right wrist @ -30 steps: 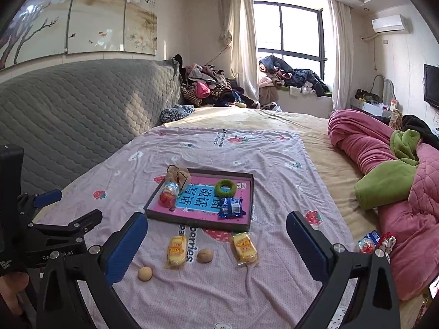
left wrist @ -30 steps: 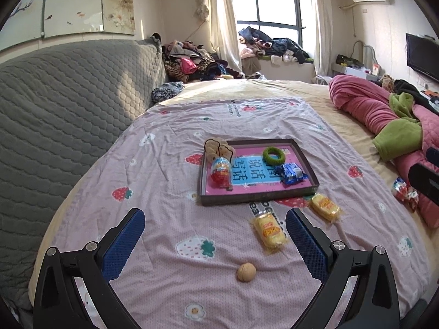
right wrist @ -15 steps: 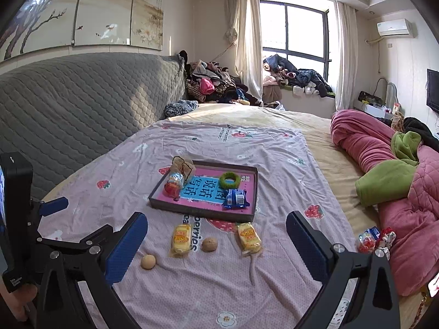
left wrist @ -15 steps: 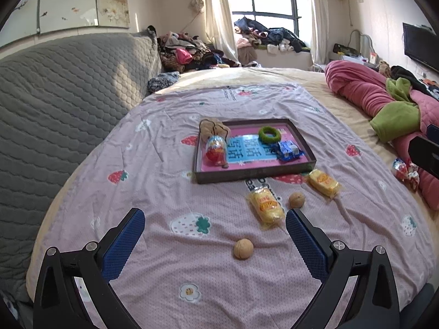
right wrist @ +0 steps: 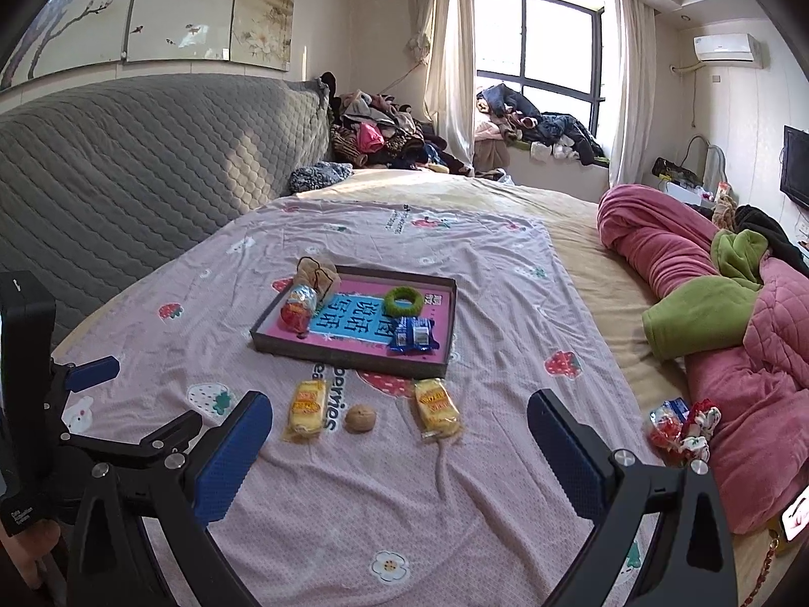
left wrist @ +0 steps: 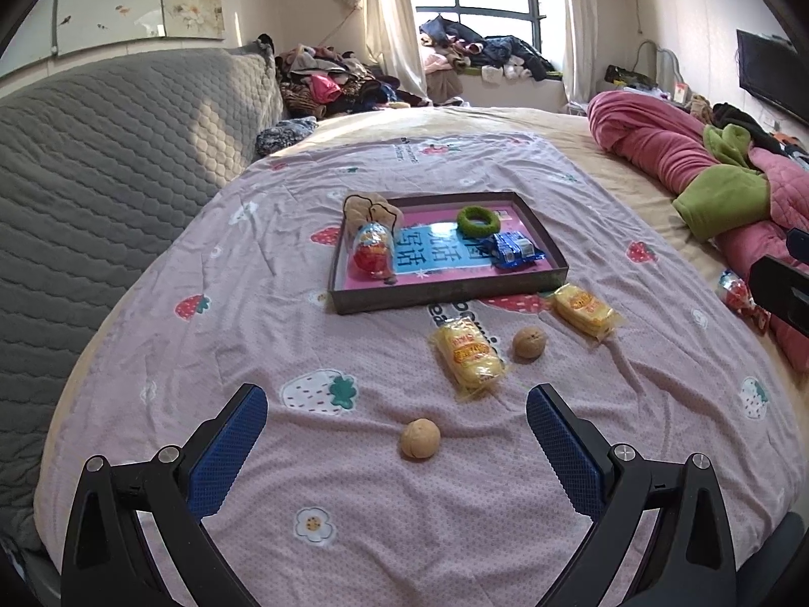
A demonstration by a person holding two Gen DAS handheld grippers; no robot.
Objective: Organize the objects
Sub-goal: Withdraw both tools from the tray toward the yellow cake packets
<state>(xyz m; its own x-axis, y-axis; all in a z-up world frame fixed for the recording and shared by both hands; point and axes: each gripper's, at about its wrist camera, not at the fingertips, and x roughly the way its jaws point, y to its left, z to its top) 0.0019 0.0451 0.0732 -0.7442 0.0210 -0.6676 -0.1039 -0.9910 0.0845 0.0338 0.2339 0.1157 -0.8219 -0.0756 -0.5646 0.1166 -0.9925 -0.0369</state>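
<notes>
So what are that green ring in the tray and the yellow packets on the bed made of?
The green ring looks like fuzzy fabric or foam: its surface is matte and rough, though the view leaves the material open. The yellow packets seem to be clear, glossy plastic wrappers, shiny and crinkled with sealed ends, around pale yellow snacks.

Both wrist views looked forward along the bed toward the window, sharing the tray (left wrist: 447, 293); the left view (right wrist: 447, 354) sat nearer.
</notes>
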